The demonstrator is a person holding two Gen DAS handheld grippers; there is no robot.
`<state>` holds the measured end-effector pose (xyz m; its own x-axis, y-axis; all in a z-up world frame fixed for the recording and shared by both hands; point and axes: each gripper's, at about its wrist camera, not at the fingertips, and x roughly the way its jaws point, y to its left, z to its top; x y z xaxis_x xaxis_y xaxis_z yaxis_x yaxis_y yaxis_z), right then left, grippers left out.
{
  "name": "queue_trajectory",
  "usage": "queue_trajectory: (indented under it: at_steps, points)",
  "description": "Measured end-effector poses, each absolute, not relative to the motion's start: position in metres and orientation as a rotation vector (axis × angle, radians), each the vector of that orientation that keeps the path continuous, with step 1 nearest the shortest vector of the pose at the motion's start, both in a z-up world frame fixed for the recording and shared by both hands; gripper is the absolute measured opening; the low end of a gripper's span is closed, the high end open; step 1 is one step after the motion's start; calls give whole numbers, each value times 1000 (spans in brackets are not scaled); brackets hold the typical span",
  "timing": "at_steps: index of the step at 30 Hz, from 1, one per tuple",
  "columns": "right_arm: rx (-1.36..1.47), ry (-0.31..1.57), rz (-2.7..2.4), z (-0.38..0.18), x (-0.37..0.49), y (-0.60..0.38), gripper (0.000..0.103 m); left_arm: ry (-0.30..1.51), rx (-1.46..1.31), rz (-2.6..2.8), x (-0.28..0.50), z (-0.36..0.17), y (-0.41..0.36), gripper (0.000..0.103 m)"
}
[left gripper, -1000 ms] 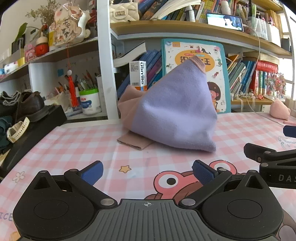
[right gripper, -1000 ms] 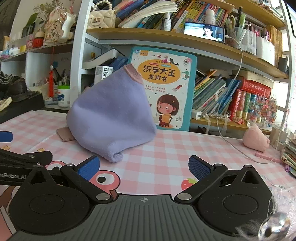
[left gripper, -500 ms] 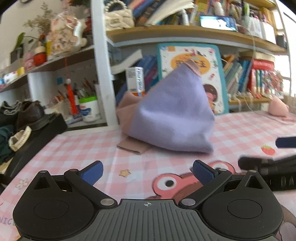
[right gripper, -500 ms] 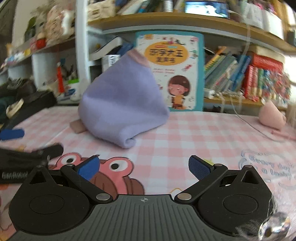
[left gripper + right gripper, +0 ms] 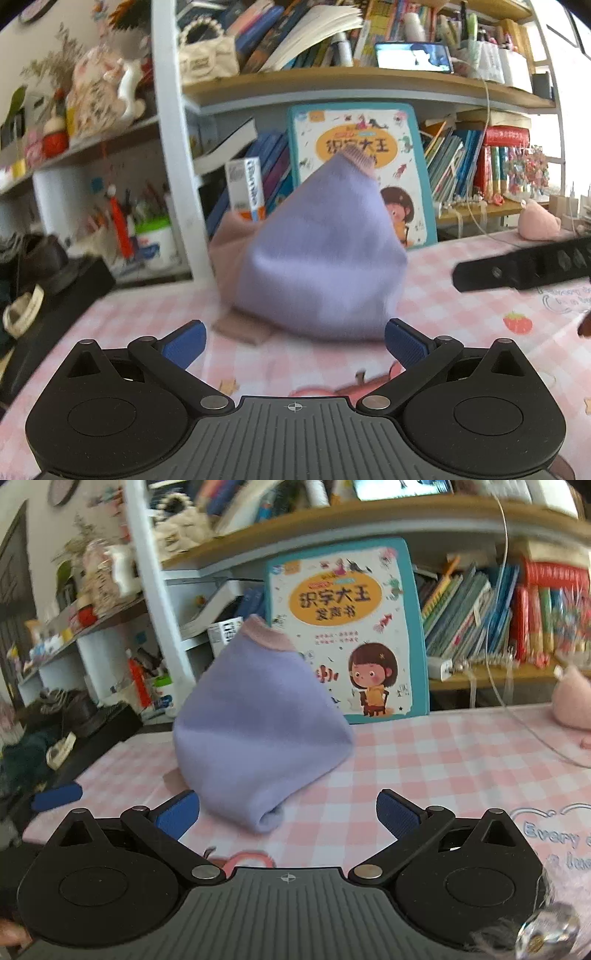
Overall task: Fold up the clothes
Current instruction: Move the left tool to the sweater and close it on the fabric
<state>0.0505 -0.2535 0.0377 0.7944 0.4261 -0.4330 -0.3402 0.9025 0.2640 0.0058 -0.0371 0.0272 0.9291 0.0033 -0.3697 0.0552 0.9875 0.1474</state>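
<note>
A lilac garment with pink trim (image 5: 321, 258) stands in a cone-shaped heap on the pink checked tablecloth (image 5: 461, 317), leaning against a children's book. It also shows in the right wrist view (image 5: 255, 738). My left gripper (image 5: 294, 341) is open and empty, just short of the heap's near edge. My right gripper (image 5: 288, 814) is open and empty, close to the heap's rolled lower corner. A finger of the right gripper (image 5: 524, 267) shows at the right of the left wrist view.
A large children's book (image 5: 343, 627) stands behind the garment against the bookshelf (image 5: 332, 81). A pink plush toy (image 5: 572, 705) and a white cable lie at the far right. Shoes on a black box (image 5: 48, 273) sit at the left.
Both grippers have moved forward and closer to the garment, which now looks larger. The right gripper has risen in the left wrist view. The garment has not moved.
</note>
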Motion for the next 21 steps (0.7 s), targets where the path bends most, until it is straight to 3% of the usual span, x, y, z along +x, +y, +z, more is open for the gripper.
queue_trajectory:
  at_steps: [7,16,21]
  points:
    - [228,515,427,24,104,-270,103,422,180,-11,33,19,-58,103]
    - [300,462,463,17,109,-293,103,472,249,-29,67,4,-95,102]
    - [388,484,447,12,114,-317,103,558,255,-7,99,-9,-105,85]
